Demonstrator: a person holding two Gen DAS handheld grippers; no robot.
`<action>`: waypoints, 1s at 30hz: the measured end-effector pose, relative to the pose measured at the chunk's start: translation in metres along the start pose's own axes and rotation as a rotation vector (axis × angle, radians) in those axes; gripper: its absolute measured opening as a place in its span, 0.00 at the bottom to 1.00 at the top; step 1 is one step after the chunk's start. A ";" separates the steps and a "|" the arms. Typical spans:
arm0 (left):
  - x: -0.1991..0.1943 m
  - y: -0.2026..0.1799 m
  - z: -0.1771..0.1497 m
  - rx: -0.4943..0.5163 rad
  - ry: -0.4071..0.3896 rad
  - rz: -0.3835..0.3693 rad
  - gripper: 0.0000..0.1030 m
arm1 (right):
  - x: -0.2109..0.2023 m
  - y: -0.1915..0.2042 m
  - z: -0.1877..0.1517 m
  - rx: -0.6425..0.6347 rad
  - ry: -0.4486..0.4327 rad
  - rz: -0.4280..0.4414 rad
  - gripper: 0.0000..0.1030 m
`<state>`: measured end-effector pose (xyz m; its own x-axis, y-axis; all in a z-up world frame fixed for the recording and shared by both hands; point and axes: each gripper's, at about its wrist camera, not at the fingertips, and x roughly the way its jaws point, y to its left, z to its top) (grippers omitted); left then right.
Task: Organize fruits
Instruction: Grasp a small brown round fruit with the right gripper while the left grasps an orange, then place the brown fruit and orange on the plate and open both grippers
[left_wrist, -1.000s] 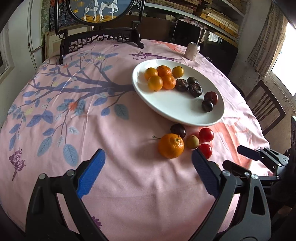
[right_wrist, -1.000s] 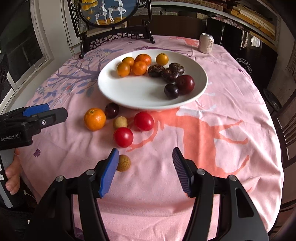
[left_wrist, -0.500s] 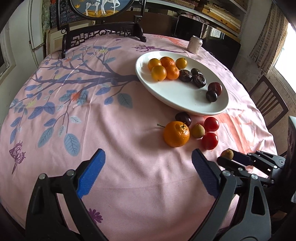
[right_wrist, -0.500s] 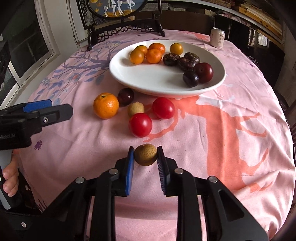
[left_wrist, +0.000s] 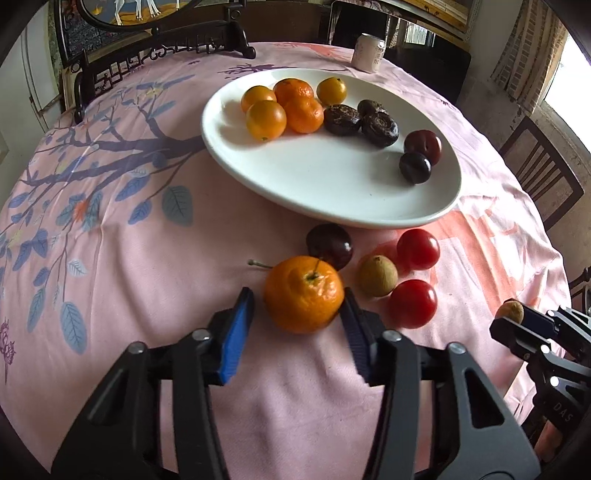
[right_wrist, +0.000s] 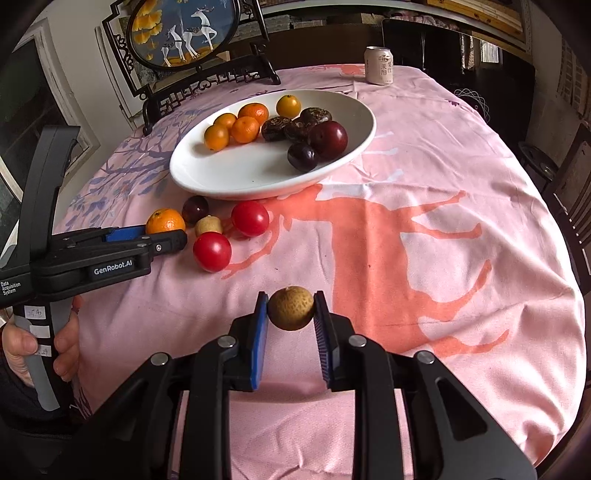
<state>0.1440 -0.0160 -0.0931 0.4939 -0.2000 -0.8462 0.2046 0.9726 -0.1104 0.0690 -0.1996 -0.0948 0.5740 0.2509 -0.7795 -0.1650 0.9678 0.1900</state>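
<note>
Right claw (right_wrist: 290, 311) — clamped longan (right_wrist: 291, 308)

Plate (right_wrist: 360, 110) at table's (right_wrist: 461, 192) centre, holding citrus at its left, plums (right_wrist: 328, 140) at its right; can (right_wrist: 379, 65) behind plate near far edge; framed screen (right_wrist: 184, 33) behind at left; loose mandarin (left_wrist: 303, 293), plum (left_wrist: 330, 244), two tomatoes (left_wrist: 418, 249) on cloth just before plate; chair (left_wrist: 541, 171) at right.
</note>
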 end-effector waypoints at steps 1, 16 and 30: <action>-0.001 0.000 0.001 -0.007 0.001 -0.005 0.40 | 0.000 0.000 0.000 -0.001 -0.001 0.001 0.24; -0.048 0.000 -0.006 -0.009 -0.070 -0.074 0.40 | 0.003 0.016 0.008 -0.038 0.005 0.017 0.24; 0.002 -0.008 0.154 0.008 -0.077 0.026 0.40 | 0.049 -0.003 0.157 -0.112 -0.134 -0.152 0.24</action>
<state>0.2732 -0.0429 -0.0142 0.5629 -0.1831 -0.8060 0.1974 0.9767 -0.0840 0.2234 -0.1873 -0.0399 0.6995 0.1101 -0.7061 -0.1520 0.9884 0.0034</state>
